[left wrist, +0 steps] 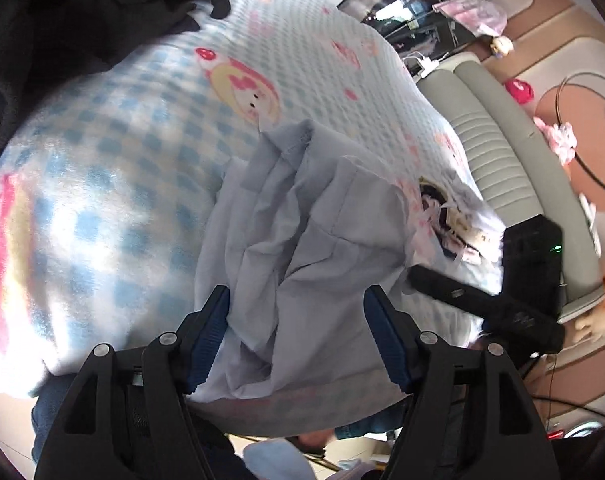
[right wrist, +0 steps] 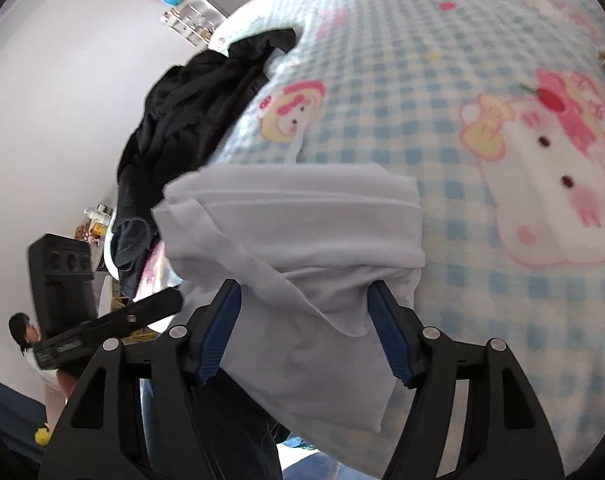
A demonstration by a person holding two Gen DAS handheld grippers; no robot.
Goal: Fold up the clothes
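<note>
2 claws (left wrist: 296, 336) (right wrist: 304, 332) spread wide, gripping nothing, straddling pale blue garment (left wrist: 302, 240) bunched on bed (left wrist: 122, 168); cloth dead ahead between each pair of fingers.

Shirt (left wrist: 302, 240): thin pale-blue woven cloth, matt, creased, with a stitched hem; it lies between the fingers (left wrist: 212, 332) of the left gripper (left wrist: 298, 336). In the right wrist view the same shirt (right wrist: 302, 240) looks smooth and softly folded between the fingers (right wrist: 222, 332) of the right gripper (right wrist: 306, 332).

Fingers: matt black hard plastic arms with small bright metal rivets; inner pads of blue ribbed rubbery material.

Blanket (left wrist: 122, 184): soft fleecy cloth beyond the fingers, blue-and-white check with pink cartoon print, slightly fuzzy.

Dark clothes (right wrist: 190, 112): black matt cloth, rumpled, beyond and left of the right fingers.

Headboard (left wrist: 498, 152): grey padded, ribbed, faintly sheened covering, right of the left fingers.
</note>
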